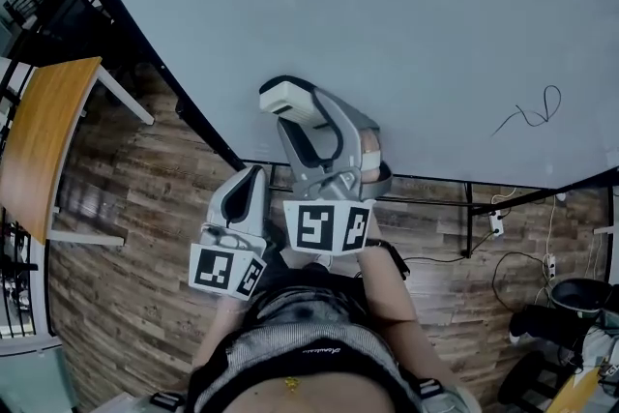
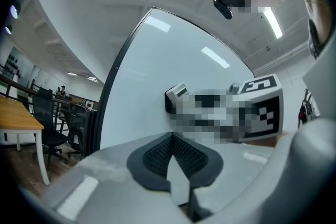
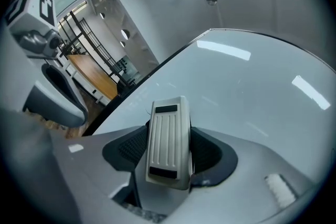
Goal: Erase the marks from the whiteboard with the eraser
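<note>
A big whiteboard (image 1: 387,24) fills the upper head view, with a thin black scribble (image 1: 530,111) at its right. My right gripper (image 1: 302,123) is shut on a white ribbed eraser (image 1: 286,97), whose end lies near the board's lower left edge, well left of the scribble. In the right gripper view the eraser (image 3: 168,141) sits clamped between the dark pads (image 3: 210,152). My left gripper (image 1: 253,177) hangs lower left, off the board, shut with nothing in it; its pads (image 2: 157,157) meet in the left gripper view.
The board's black frame (image 1: 193,111) runs diagonally down its left side. A wooden table (image 1: 39,135) stands at far left over plank flooring. Cables and a power strip (image 1: 496,222) lie below the board at right, near a dark office chair (image 1: 571,305).
</note>
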